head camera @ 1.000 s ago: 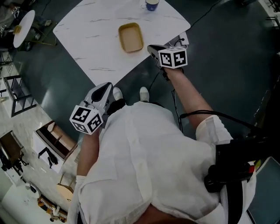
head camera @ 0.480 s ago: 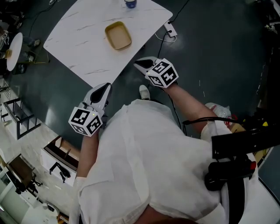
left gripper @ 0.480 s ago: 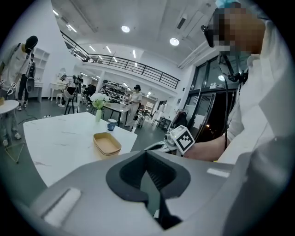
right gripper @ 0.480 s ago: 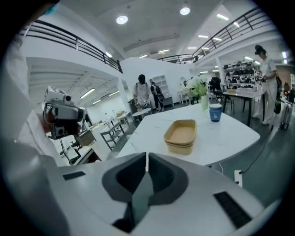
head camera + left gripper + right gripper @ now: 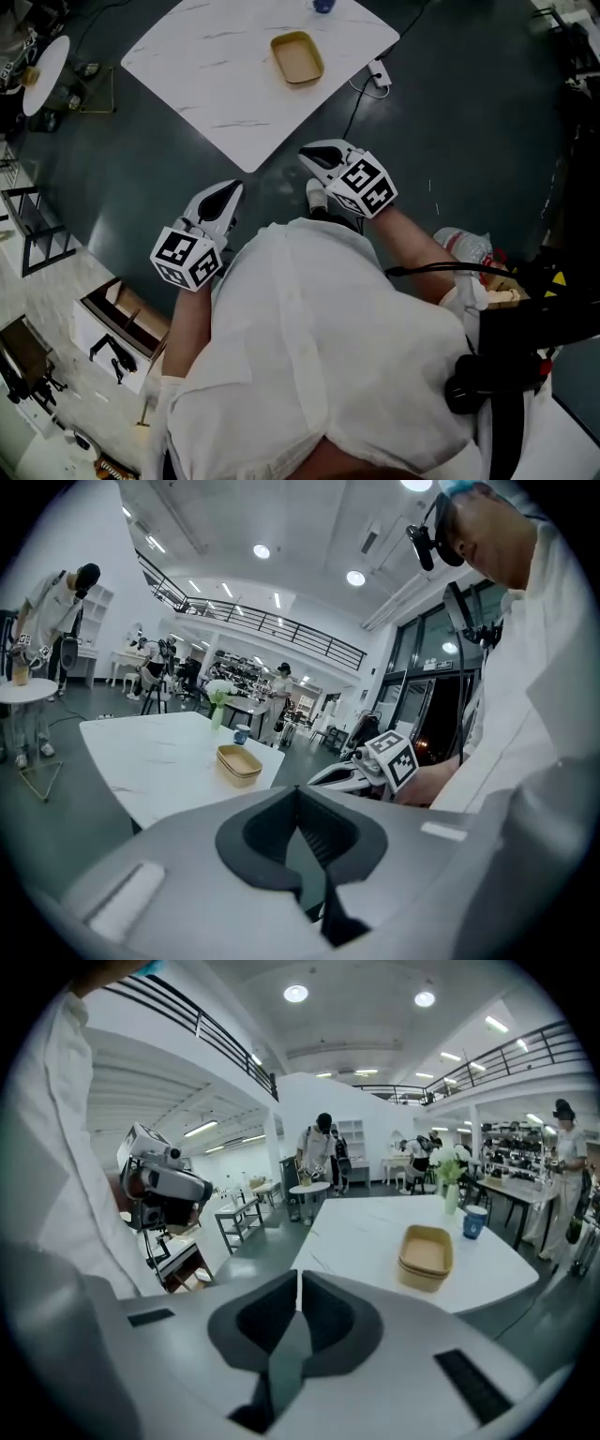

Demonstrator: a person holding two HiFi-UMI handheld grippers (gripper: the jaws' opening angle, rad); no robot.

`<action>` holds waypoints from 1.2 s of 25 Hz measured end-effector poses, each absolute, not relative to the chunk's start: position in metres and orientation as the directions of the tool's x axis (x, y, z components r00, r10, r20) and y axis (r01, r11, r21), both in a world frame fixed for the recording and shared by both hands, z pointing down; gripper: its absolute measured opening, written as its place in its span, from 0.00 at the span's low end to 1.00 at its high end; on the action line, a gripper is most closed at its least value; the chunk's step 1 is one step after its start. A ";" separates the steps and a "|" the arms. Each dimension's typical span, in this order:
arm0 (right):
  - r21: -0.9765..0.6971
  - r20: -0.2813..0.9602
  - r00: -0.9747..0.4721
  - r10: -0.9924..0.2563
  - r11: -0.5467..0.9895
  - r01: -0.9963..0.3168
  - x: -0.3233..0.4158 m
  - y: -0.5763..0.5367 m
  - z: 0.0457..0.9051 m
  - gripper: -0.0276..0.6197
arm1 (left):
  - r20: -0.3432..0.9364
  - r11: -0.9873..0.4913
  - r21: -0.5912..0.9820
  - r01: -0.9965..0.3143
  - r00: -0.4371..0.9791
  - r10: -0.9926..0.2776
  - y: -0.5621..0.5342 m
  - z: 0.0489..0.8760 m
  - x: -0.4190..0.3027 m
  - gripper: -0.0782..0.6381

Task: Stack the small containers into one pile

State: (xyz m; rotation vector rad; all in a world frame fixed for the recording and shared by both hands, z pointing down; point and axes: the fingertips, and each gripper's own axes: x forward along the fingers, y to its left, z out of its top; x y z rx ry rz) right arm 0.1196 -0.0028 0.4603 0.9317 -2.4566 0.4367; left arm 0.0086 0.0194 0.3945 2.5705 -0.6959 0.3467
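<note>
The tan containers (image 5: 297, 57) sit nested in one pile on the white marble table (image 5: 225, 84); the pile also shows in the left gripper view (image 5: 238, 764) and the right gripper view (image 5: 426, 1257). My left gripper (image 5: 225, 195) is held over the dark floor, short of the table's near corner, its jaws shut and empty (image 5: 298, 789). Close to my body, my right gripper (image 5: 314, 157) is also off the table, shut with nothing in it (image 5: 298, 1279). Each gripper sees the other: the right gripper (image 5: 361, 769), the left gripper (image 5: 161, 1183).
A blue cup (image 5: 322, 5) and a vase with a plant (image 5: 452, 1194) stand at the table's far side. A power strip (image 5: 378, 75) with a cable lies on the floor beside the table. A round side table (image 5: 45, 61) and shelving stand at the left. People work in the background.
My right gripper has drawn back from the table's edge toward my body. The left gripper has hardly moved. The head view has shifted, so the table appears farther off.
</note>
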 end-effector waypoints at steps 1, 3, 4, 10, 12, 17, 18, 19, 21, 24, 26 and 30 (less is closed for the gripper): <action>-0.113 0.531 -0.657 -0.534 0.724 -0.680 0.111 0.002 0.458 0.07 | 0.342 -0.772 0.358 -0.526 0.843 -0.416 0.024 0.393 0.002 0.12; -0.099 0.529 -0.659 -0.535 0.732 -0.674 0.093 0.012 0.455 0.07 | 0.332 -0.772 0.358 -0.525 0.845 -0.420 0.032 0.393 -0.012 0.12; -0.098 0.528 -0.660 -0.534 0.734 -0.672 0.085 0.018 0.455 0.06 | 0.328 -0.772 0.359 -0.524 0.845 -0.422 0.037 0.394 -0.018 0.12; -0.081 0.522 -0.661 -0.539 0.740 -0.668 0.048 0.049 0.452 0.06 | 0.314 -0.776 0.371 -0.510 0.856 -0.411 0.066 0.401 -0.049 0.12; -0.074 0.520 -0.655 -0.548 0.735 -0.674 0.039 0.057 0.451 0.06 | 0.311 -0.778 0.376 -0.503 0.860 -0.405 0.074 0.404 -0.058 0.12; -0.063 0.525 -0.659 -0.538 0.748 -0.661 0.017 0.072 0.450 0.05 | 0.301 -0.767 0.386 -0.512 0.856 -0.420 0.087 0.408 -0.077 0.12; -0.062 0.530 -0.662 -0.530 0.754 -0.654 0.014 0.077 0.451 0.05 | 0.301 -0.764 0.390 -0.513 0.856 -0.421 0.090 0.409 -0.077 0.12; -0.062 0.533 -0.665 -0.523 0.760 -0.648 0.012 0.081 0.452 0.05 | 0.302 -0.763 0.393 -0.513 0.856 -0.420 0.094 0.410 -0.077 0.12; -0.063 0.536 -0.668 -0.515 0.766 -0.640 0.007 0.088 0.452 0.05 | 0.303 -0.764 0.395 -0.511 0.857 -0.416 0.100 0.410 -0.079 0.12; -0.060 0.527 -0.675 -0.516 0.770 -0.636 -0.001 0.093 0.450 0.05 | 0.306 -0.763 0.394 -0.512 0.856 -0.417 0.106 0.412 -0.085 0.12; -0.053 0.524 -0.676 -0.518 0.772 -0.633 -0.003 0.095 0.449 0.05 | 0.309 -0.764 0.391 -0.513 0.855 -0.416 0.107 0.412 -0.087 0.12; -0.041 0.526 -0.663 -0.532 0.763 -0.645 0.000 0.096 0.450 0.05 | 0.308 -0.771 0.391 -0.502 0.861 -0.405 0.108 0.412 -0.086 0.12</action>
